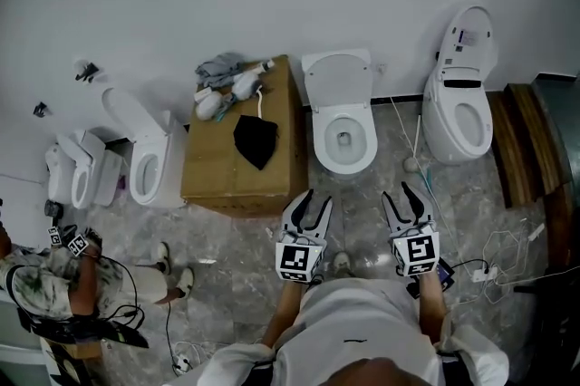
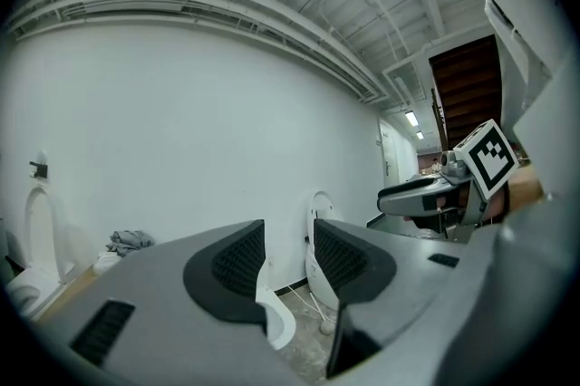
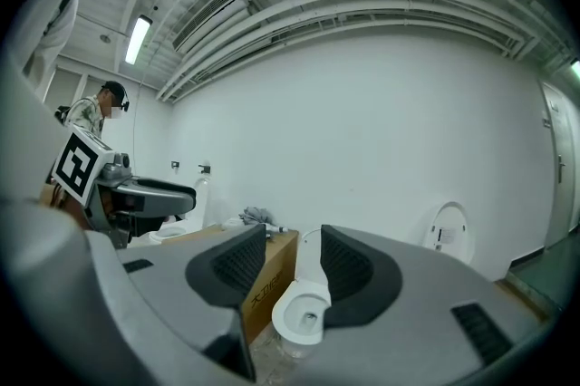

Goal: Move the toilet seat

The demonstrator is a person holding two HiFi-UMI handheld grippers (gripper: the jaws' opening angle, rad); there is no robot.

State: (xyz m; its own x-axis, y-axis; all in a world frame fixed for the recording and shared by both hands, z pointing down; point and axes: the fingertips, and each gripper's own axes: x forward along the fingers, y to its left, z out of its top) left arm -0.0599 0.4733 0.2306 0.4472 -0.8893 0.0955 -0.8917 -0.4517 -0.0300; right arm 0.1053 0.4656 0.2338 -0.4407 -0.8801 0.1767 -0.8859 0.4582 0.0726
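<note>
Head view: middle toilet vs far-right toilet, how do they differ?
Middle toilet has a plain, squarish raised lid; right toilet has an oval lid with a label. Middle toilet stands beside the cardboard box; right toilet stands by the brown wooden structure. Both white, lids up.

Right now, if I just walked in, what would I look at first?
Probably the white toilets lined up along the white wall. The middle toilet stands with its lid up, just ahead of the left gripper and the right gripper, and a taller toilet stands at the far right. Next you would spot the big cardboard box left of the middle toilet, with a black cloth on top.
</note>
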